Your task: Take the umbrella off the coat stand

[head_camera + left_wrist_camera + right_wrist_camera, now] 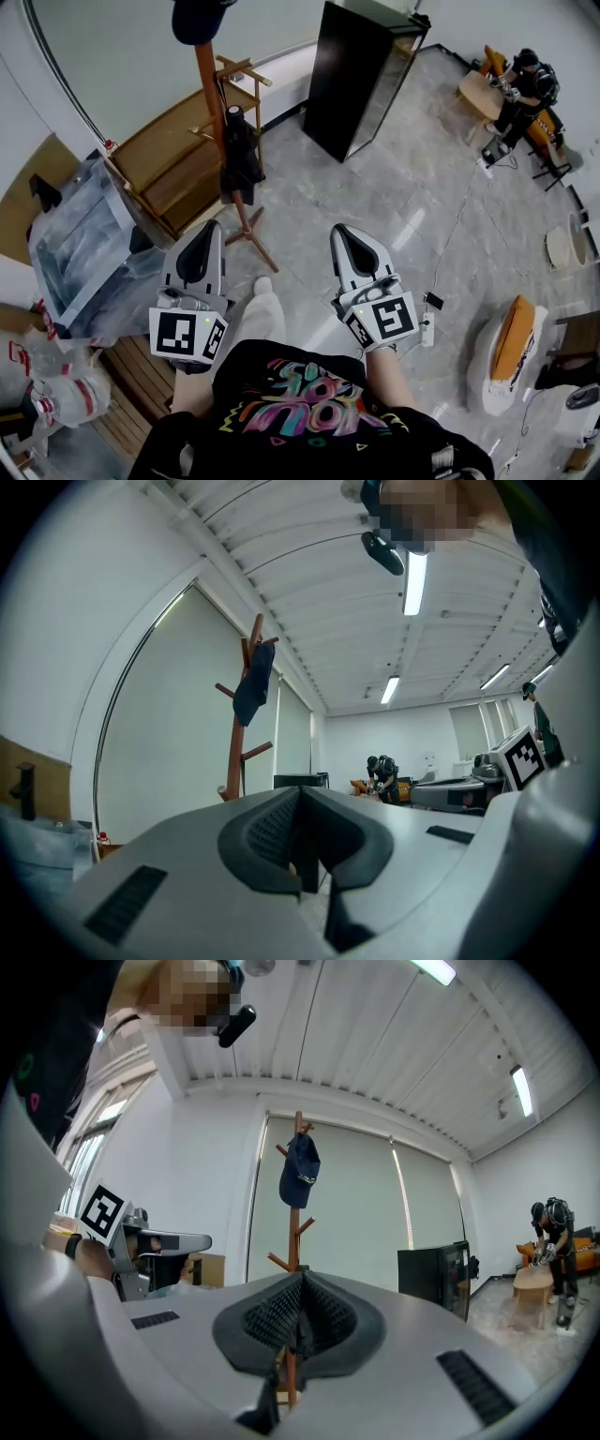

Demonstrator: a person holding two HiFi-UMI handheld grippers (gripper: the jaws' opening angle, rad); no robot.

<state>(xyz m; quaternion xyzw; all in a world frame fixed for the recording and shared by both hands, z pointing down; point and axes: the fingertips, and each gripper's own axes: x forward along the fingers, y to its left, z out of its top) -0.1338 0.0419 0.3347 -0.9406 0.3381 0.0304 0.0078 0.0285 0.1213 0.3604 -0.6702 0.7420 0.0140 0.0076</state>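
The wooden coat stand (210, 98) rises ahead of me on the left, with a dark cap (200, 17) on its top. A folded black umbrella (240, 155) hangs from a peg halfway down the pole. My left gripper (208, 229) and right gripper (339, 232) are side by side, both shut and empty, short of the stand's feet. The left gripper view shows the stand (234, 761) and cap (253, 682) beyond its closed jaws. In the right gripper view the stand (297, 1213) and cap (300, 1174) are straight ahead; the umbrella is hidden behind the jaws.
A tall black cabinet (361, 75) stands right of the stand. Behind it are a wooden slatted frame (173, 159) and a plastic-wrapped crate (80, 244). A person (523, 86) works at the far right. An orange and white seat (506, 352) and a power strip (428, 328) lie on the floor to my right.
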